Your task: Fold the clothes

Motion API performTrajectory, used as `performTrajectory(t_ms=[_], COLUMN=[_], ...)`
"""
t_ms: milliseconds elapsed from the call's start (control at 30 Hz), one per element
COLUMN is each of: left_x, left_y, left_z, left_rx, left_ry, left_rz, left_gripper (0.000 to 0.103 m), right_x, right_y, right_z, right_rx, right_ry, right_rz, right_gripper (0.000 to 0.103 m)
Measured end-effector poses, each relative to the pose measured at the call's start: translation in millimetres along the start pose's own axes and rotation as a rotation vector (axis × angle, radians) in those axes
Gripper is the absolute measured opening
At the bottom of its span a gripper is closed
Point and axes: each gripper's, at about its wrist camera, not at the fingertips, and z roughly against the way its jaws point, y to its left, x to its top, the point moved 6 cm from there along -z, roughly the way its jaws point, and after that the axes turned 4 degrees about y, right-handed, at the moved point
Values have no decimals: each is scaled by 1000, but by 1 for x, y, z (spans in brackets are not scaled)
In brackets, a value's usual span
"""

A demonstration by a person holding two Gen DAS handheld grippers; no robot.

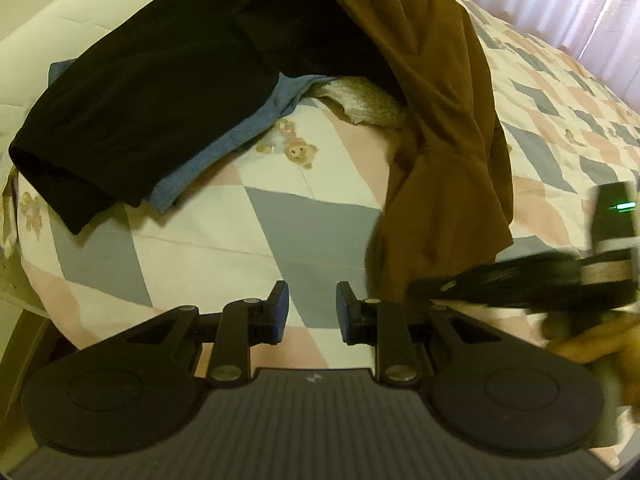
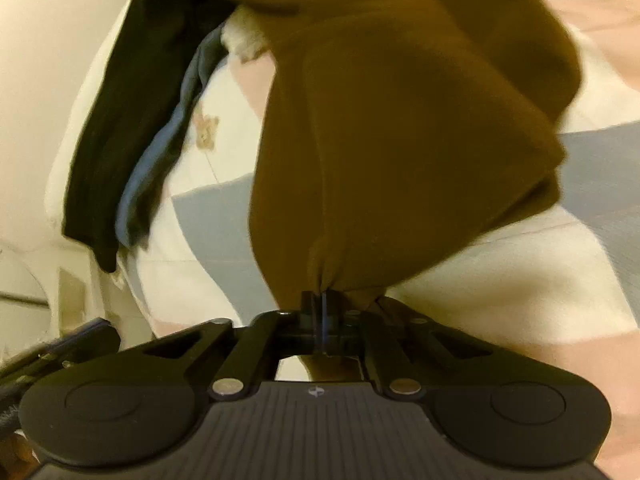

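Note:
A brown garment (image 1: 440, 128) lies rumpled across the quilted bed, draped over a pile. My right gripper (image 2: 322, 300) is shut on a bunched edge of the brown garment (image 2: 400, 140) and the cloth stretches up from the jaws. My left gripper (image 1: 312, 312) is open and empty, low over the quilt just left of the brown cloth. The right gripper (image 1: 520, 276) shows blurred at the right edge of the left wrist view.
A black garment (image 1: 160, 92) lies over a blue one (image 1: 224, 140) and a cream fuzzy item (image 1: 368, 100) at the back left. The patchwork quilt (image 1: 260, 220) covers the bed. The bed's edge drops off at the left (image 1: 16, 280). Curtains (image 1: 560, 0) hang far right.

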Motion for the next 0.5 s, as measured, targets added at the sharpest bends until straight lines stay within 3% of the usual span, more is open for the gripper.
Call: performTrajectory(t_ms=[133,200,367,433,500], left_x=[15,27,49,55,61], left_y=[-12,-21,-37,-43,-49], left_z=[-10,-25,-70,-89,-108], left_rx=[-95,-152,-220,-237,-255], left_ry=[6,21,66,88,109], left_rz=[4,30,57,57,58], left_gripper=[27,29,30,45,51], right_x=[11,20,59,70,78], right_y=[3,-7,-64,-83,-97], right_z=[76,106,175,191,205], right_rx=[200,184,139,120,105], right_ry=[-82,-135,-393,-450,-484], right_rz=[-47,-62,-239,-277,-306], right_gripper=[2,2,2,2,2])
